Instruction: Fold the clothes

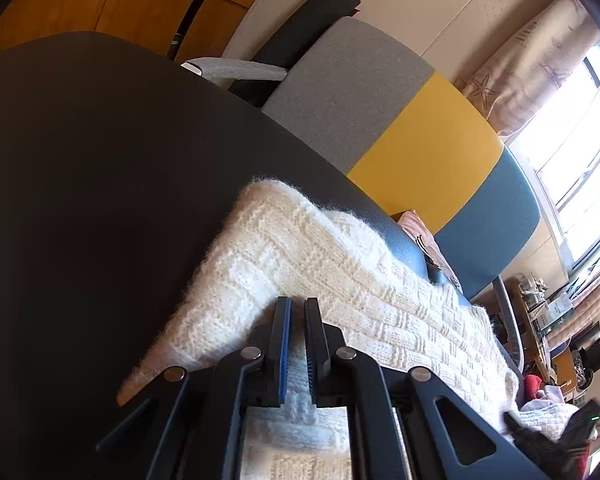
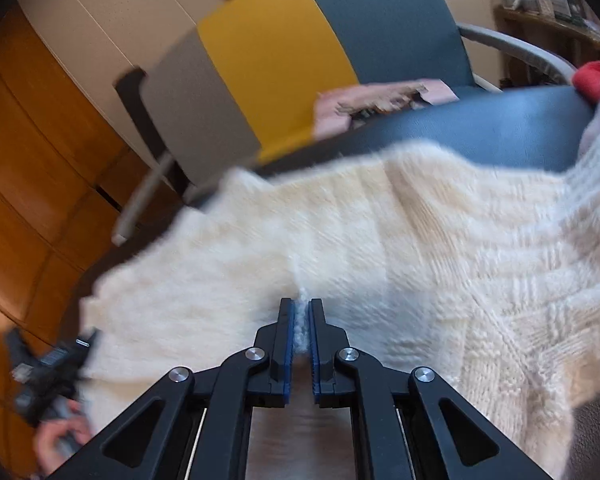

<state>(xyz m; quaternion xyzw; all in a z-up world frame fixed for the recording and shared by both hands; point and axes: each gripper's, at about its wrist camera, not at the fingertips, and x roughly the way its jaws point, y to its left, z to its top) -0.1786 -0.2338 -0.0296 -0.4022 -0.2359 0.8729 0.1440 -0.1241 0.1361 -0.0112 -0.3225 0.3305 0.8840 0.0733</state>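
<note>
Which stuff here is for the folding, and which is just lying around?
For the folding:
- white knitted sweater
- left claw, pinching the sweater
- right claw, pinching the sweater
- dark table under it

Just lying around:
- grey, yellow and blue chair
- pink cloth on its seat
- red thing

We saw the knitted garment (image 1: 340, 280) spread across the table (image 1: 80, 200), its far edge near the table's far rim. Behind the table stood a chair (image 1: 400, 132), with another piece of cloth (image 2: 380, 100) lying on its seat. The left gripper (image 1: 297, 308) and right gripper (image 2: 299, 312) each sat at the garment's near edge, knit between the fingers.
</note>
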